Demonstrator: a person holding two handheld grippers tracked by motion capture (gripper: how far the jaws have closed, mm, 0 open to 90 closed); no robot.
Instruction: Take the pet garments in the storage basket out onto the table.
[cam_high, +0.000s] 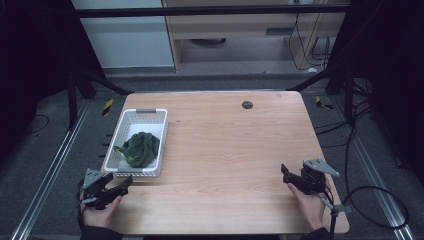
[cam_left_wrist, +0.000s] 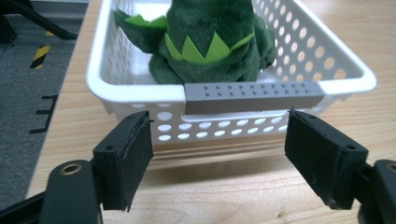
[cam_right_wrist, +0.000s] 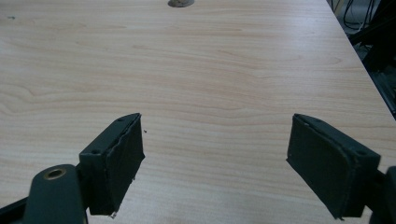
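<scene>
Your left gripper (cam_left_wrist: 217, 154) sat at the near left bench (cam_high: 230, 150) edge, fingers (cam_left_wrist: 123, 158) spread with nothing between them, just short of the basket (cam_left_wrist: 233, 126). Its grey handle (cam_left_wrist: 254, 97) lay right ahead of the fingertips, not touching. Your right gripper (cam_right_wrist: 215, 163) rested well apart at the near right, fingers spread over bare wood. You had one white basket, and inside it lay one green plush toy (cam_left_wrist: 210, 42).
</scene>
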